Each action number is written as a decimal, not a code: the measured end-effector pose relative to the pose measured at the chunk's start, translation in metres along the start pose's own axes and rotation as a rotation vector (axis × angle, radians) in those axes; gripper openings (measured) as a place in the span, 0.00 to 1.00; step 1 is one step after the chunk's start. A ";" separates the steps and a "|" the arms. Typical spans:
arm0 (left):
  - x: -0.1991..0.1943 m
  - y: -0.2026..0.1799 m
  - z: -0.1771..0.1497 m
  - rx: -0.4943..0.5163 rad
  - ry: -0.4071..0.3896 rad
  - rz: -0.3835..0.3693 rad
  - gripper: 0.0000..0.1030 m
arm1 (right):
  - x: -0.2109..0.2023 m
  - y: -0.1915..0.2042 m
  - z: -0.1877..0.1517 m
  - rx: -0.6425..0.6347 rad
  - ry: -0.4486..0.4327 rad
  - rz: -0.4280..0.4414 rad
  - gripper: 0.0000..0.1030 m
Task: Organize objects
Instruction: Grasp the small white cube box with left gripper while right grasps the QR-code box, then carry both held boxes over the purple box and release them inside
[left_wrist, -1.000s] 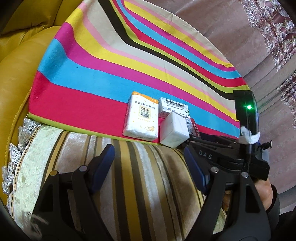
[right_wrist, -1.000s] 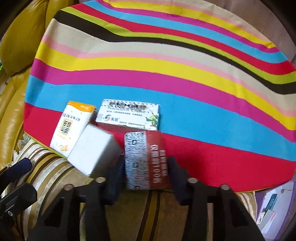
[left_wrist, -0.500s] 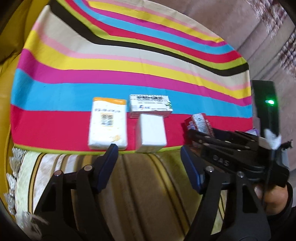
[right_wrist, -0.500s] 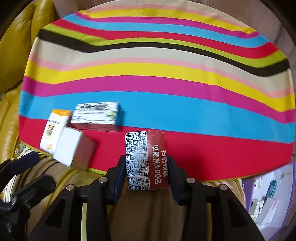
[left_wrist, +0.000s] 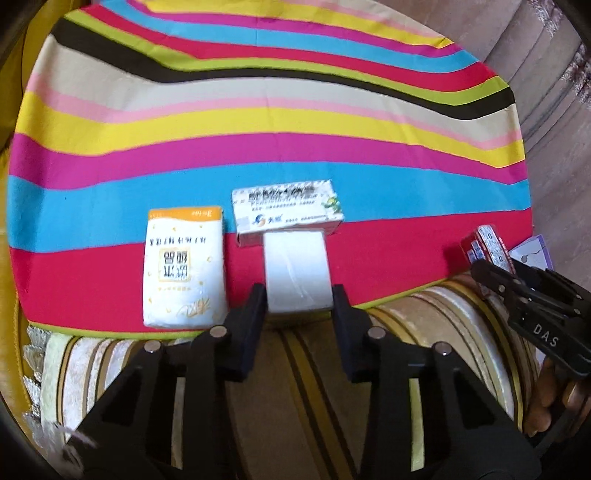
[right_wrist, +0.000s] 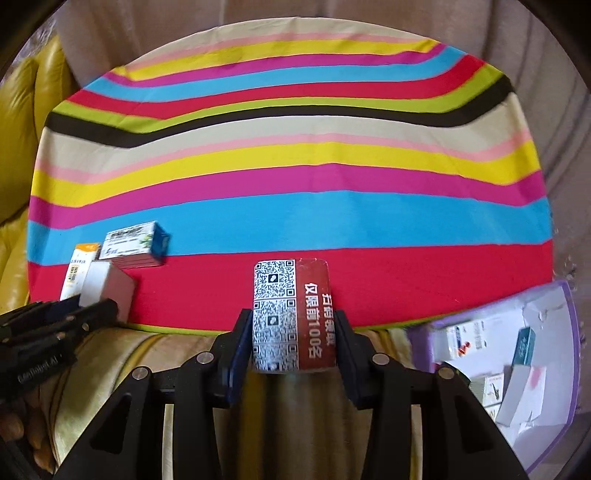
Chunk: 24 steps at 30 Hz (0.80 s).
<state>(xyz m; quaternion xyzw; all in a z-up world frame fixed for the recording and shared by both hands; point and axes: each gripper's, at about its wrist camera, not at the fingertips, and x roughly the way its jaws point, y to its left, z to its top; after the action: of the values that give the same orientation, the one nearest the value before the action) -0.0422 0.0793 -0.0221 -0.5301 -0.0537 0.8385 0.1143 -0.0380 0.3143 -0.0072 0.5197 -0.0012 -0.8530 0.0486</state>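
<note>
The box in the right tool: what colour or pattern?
Dark red with white characters, beside a white QR-code panel; clearest in the right wrist view.

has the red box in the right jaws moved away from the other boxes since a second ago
Yes. The red box, clamped in the right gripper, has gone rightward along the cloth's near edge, away from the white box.

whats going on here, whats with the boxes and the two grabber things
A person is sorting small boxes on a striped cloth with a gripper in each hand. The left gripper is closing its jaws on a plain white box. The right gripper holds a red box with QR codes. An orange-topped white packet and a green-printed box lie on the cloth beside the white one.
</note>
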 end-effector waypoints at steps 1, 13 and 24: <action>-0.004 -0.003 0.000 0.005 -0.016 -0.002 0.37 | -0.002 -0.006 -0.002 0.012 -0.003 -0.002 0.42; -0.008 -0.065 0.009 0.076 -0.064 -0.108 0.37 | -0.026 -0.059 -0.022 0.126 -0.036 -0.043 0.42; -0.001 -0.137 0.014 0.192 -0.049 -0.186 0.37 | -0.039 -0.116 -0.047 0.236 -0.049 -0.079 0.42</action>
<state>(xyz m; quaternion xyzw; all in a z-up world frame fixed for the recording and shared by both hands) -0.0364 0.2117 0.0135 -0.4889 -0.0248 0.8382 0.2404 0.0119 0.4351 -0.0001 0.5004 -0.0824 -0.8606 -0.0466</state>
